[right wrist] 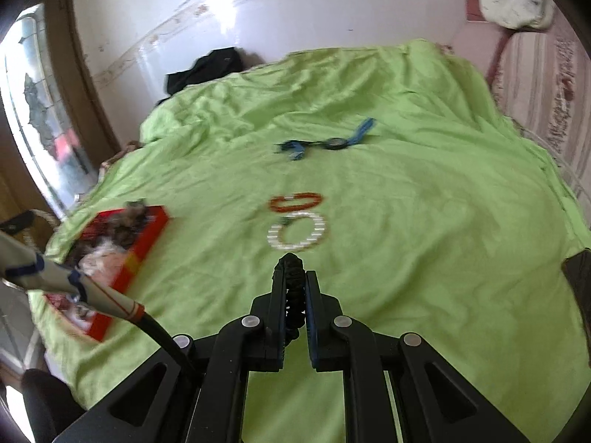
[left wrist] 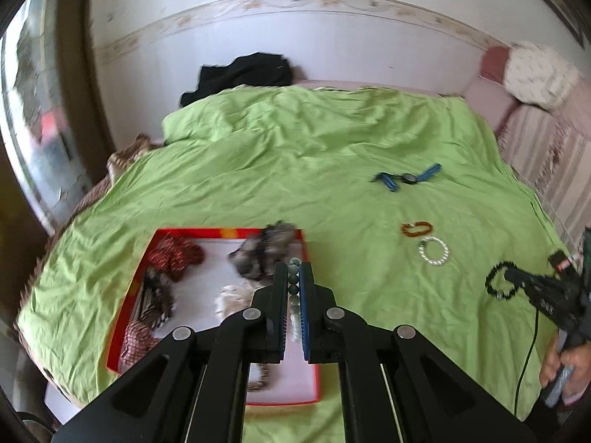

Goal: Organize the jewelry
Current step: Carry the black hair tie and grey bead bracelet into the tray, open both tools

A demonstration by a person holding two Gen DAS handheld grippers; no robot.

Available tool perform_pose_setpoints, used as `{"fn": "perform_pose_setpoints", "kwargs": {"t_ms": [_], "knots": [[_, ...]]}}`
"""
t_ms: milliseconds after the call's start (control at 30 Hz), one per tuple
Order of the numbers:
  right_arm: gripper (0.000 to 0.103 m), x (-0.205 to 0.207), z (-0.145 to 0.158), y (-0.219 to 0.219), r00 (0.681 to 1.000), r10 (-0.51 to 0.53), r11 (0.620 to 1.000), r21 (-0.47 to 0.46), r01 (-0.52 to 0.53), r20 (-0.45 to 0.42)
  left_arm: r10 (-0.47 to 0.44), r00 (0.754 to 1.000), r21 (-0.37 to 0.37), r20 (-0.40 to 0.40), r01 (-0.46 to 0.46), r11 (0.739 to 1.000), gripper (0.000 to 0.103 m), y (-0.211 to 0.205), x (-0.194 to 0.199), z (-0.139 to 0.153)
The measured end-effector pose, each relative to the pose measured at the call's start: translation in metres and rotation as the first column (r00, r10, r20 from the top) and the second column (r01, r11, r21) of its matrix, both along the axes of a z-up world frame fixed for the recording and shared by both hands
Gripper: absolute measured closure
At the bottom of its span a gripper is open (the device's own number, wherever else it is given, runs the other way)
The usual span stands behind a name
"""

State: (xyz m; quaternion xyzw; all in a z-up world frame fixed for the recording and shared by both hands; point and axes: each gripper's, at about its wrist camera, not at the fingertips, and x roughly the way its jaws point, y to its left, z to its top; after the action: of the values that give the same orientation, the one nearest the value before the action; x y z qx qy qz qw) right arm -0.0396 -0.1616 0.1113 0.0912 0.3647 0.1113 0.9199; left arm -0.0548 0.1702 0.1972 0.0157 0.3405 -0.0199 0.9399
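Observation:
My left gripper (left wrist: 294, 269) is shut on a beaded bracelet (left wrist: 293, 288) of dark and clear beads, held above the right side of the red-rimmed tray (left wrist: 236, 232). The tray holds several hair ties and bracelets. My right gripper (right wrist: 294, 277) is shut on a black beaded bracelet (right wrist: 291, 264), above the green sheet; it also shows in the left wrist view (left wrist: 517, 277) with the black bracelet (left wrist: 495, 282) hanging from it. On the sheet lie an orange bracelet (right wrist: 295, 201), a white pearl bracelet (right wrist: 297, 230) and a blue-strapped watch (right wrist: 334, 143).
The green sheet (left wrist: 295, 147) covers a bed against a white wall. Black clothing (left wrist: 243, 74) lies at the head. A pink striped sofa (left wrist: 546, 140) with a white cushion stands to the right. A window is at the left. The tray (right wrist: 147, 243) sits near the bed's left edge.

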Motion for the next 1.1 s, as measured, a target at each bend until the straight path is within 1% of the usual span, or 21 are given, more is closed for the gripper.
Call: {"fn": "perform_pose_setpoints", "kwargs": {"t_ms": [100, 233, 333, 433, 533, 600, 700, 767, 867, 900, 967, 1100], "knots": [[0.093, 0.004, 0.01, 0.033, 0.998, 0.069, 0.997, 0.025, -0.069, -0.01, 0.04, 0.999, -0.071, -0.021, -0.041, 0.997, 0.097, 0.029, 0.01, -0.006], [0.093, 0.012, 0.022, 0.075, 0.988, 0.152, 0.987, 0.061, -0.151, -0.022, 0.06, 0.996, -0.166, -0.06, -0.069, 0.984, 0.098, 0.056, 0.03, -0.02], [0.093, 0.017, 0.03, 0.11, 0.974, 0.223, 0.972, 0.079, -0.22, -0.028, 0.065, 0.993, -0.207, -0.1, -0.085, 0.975, 0.098, 0.069, 0.048, -0.037], [0.093, 0.021, 0.034, 0.149, 0.953, 0.299, 0.951, 0.099, -0.294, -0.041, 0.075, 0.987, -0.229, -0.142, -0.107, 0.968, 0.098, 0.082, 0.066, -0.057], [0.093, 0.026, 0.03, 0.188, 0.925, 0.375, 0.923, 0.121, -0.365, -0.066, 0.092, 0.979, -0.235, -0.185, -0.135, 0.963, 0.098, 0.097, 0.079, -0.076], [0.093, 0.028, 0.025, 0.209, 0.908, 0.41, 0.908, 0.132, -0.398, -0.087, 0.117, 0.968, -0.251, -0.22, -0.172, 0.953, 0.098, 0.113, 0.087, -0.09], [0.093, 0.033, 0.01, 0.241, 0.877, 0.463, 0.883, 0.152, -0.444, -0.128, 0.153, 0.956, -0.248, -0.252, -0.216, 0.944, 0.098, 0.132, 0.097, -0.104], [0.093, 0.034, 0.0, 0.258, 0.864, 0.481, 0.875, 0.142, -0.462, -0.151, 0.181, 0.944, -0.245, -0.275, -0.25, 0.937, 0.098, 0.146, 0.104, -0.114], [0.093, 0.038, -0.013, 0.275, 0.856, 0.487, 0.874, 0.105, -0.475, -0.176, 0.194, 0.934, -0.279, -0.301, -0.281, 0.918, 0.098, 0.162, 0.108, -0.123], [0.093, 0.04, -0.017, 0.279, 0.855, 0.485, 0.875, 0.093, -0.476, -0.184, 0.204, 0.93, -0.274, -0.307, -0.292, 0.916, 0.098, 0.165, 0.109, -0.125], [0.093, 0.044, -0.025, 0.285, 0.855, 0.479, 0.877, 0.067, -0.475, -0.202, 0.231, 0.922, -0.249, -0.312, -0.314, 0.916, 0.098, 0.17, 0.111, -0.129], [0.093, 0.051, -0.036, 0.291, 0.854, 0.468, 0.881, 0.044, -0.471, -0.229, 0.224, 0.925, -0.238, -0.307, -0.303, 0.923, 0.098, 0.169, 0.109, -0.13]]}}
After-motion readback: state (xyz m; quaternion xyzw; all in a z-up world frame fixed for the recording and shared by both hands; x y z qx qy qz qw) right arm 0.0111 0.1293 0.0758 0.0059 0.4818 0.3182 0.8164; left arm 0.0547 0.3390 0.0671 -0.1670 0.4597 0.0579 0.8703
